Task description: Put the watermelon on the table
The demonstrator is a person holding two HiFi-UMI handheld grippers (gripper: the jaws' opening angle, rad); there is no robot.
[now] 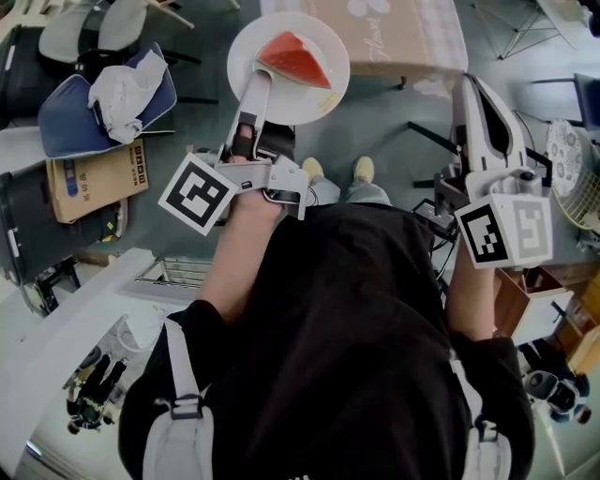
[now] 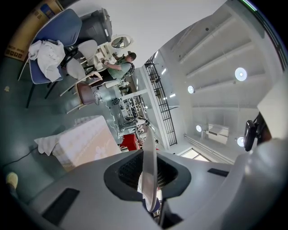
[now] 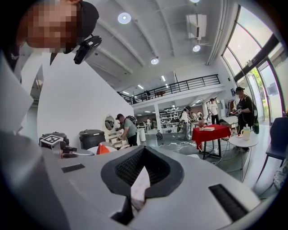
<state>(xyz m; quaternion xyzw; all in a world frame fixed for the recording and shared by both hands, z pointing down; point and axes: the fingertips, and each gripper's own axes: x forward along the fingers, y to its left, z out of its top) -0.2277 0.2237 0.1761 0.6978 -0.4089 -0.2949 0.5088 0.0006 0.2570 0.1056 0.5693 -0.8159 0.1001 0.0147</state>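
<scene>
A red wedge of watermelon [image 1: 295, 58] lies on a round white plate [image 1: 319, 94], held out in front of me above the floor. My left gripper [image 1: 261, 77] is shut on the plate's near rim; in the left gripper view the plate [image 2: 149, 166] shows edge-on between the jaws. Just beyond the plate stands the table [image 1: 394, 37], covered in a pale pink cloth, which the left gripper view also shows as the table [image 2: 85, 141]. My right gripper [image 1: 466, 82] hangs to the right, shut and holding nothing. In the right gripper view, the watermelon [image 3: 102, 148] is at the left.
A blue chair [image 1: 66, 122] with a white cloth on it and a cardboard box [image 1: 94, 178] stand at the left. My feet [image 1: 337, 169] are below the plate. A folding chair [image 1: 525, 28] stands at the far right. Several people and a red-covered table [image 3: 211, 132] are farther off.
</scene>
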